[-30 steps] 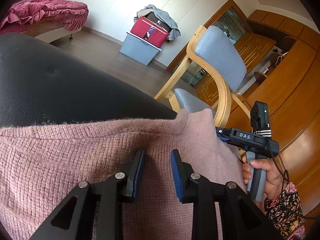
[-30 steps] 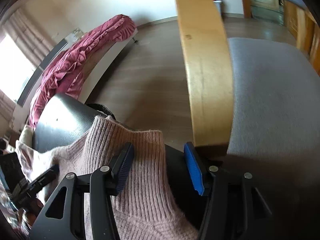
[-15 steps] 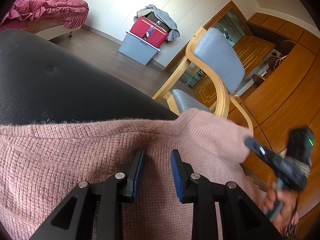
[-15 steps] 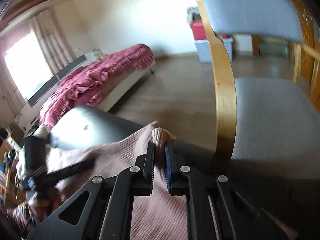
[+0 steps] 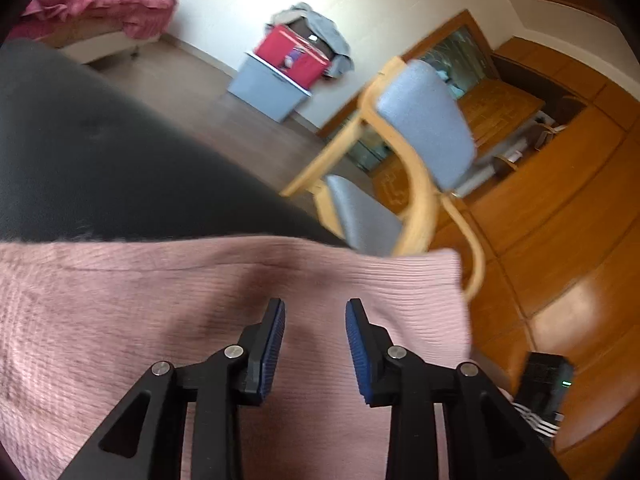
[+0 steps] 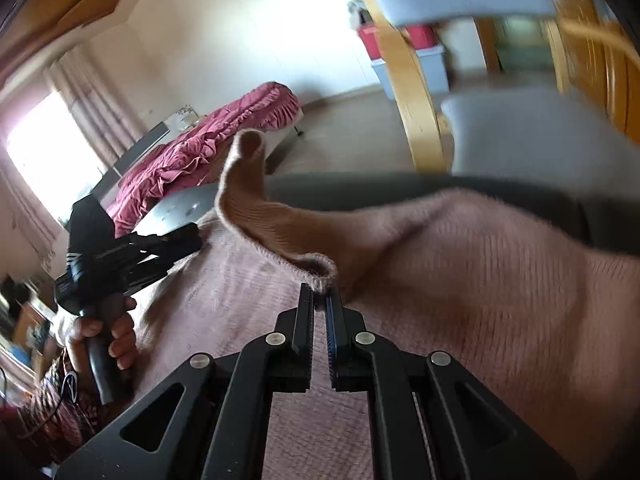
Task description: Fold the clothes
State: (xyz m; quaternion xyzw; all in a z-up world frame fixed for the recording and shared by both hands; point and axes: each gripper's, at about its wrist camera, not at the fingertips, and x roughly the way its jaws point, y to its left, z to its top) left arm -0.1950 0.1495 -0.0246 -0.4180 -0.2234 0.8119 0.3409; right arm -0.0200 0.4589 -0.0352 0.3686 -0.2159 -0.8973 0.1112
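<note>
The right gripper (image 6: 320, 300) has its jaws closed almost fully on a rolled edge of the pink ribbed knit sweater (image 6: 460, 300), and the cloth rises from that pinch in a loose flap that curls up and over towards the rest of the garment. The left gripper (image 5: 315, 344) has its jaws standing parted with nothing between them; it hangs just above the sweater's flat part (image 5: 140, 320), near a ribbed edge that ends over the floor side.

The sweater lies spread across a black padded leather surface (image 5: 100, 168), most of it flat, one end lifted by the right gripper. In the right wrist view a hand (image 6: 104, 332) holds the left gripper's handle beside the cloth.

As a judgement, a fold is in hand: one part is being carried over the body of the sweater, and it is not yet laid down or smoothed. How many folds already lie under it cannot be told, so the share left is open.

Beyond stand a wooden chair with grey cushions (image 5: 424, 128), a bed with a crimson ruffled cover (image 6: 208, 148), and a grey storage box with a red bag on top (image 5: 272, 88).

No brand, label or writing can be read in either view; motion blurs both.
</note>
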